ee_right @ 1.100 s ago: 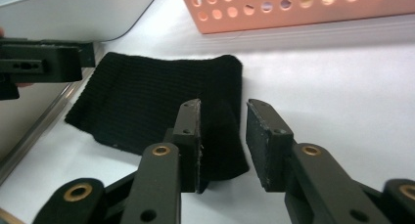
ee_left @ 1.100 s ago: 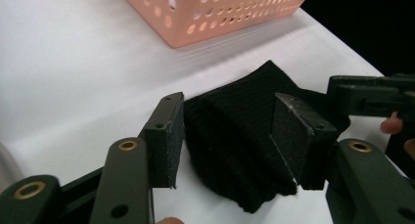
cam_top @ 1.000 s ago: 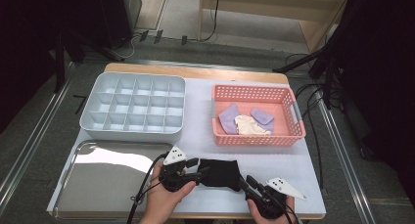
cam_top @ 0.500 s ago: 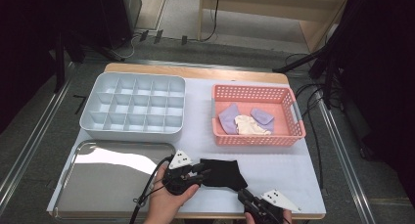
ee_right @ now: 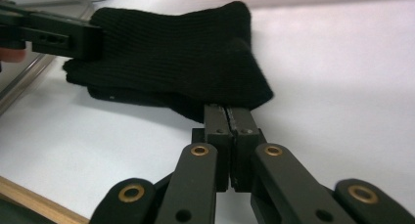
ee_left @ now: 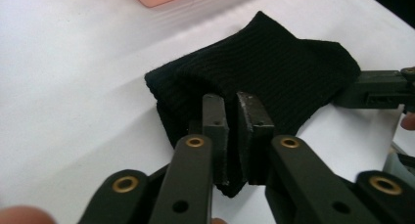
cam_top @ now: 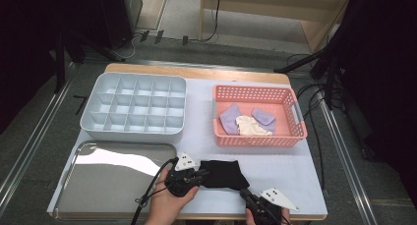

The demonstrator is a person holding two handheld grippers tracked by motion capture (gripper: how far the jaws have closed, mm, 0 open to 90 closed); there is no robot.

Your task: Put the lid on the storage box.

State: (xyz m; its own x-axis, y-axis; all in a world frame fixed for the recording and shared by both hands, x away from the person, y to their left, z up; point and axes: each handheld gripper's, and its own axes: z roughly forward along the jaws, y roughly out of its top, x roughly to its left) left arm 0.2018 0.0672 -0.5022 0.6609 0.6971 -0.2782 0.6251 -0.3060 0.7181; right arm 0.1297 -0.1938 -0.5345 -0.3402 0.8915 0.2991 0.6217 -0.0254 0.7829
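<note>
At the lower centre of the high view, a black sock [cam_top: 222, 174] is being pinched flat on the table [cam_top: 295, 176] by the left gripper [cam_top: 196, 175] and right gripper [cam_top: 244, 193], jaws just clenched on opposite ends, both hands held low.

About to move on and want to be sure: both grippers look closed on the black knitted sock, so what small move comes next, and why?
Probably lift both ends together, just off the white table. The left gripper and right gripper have just closed, each pinching an edge of the black knitted sock, which lies flat, so a level raise should test both grips.
</note>
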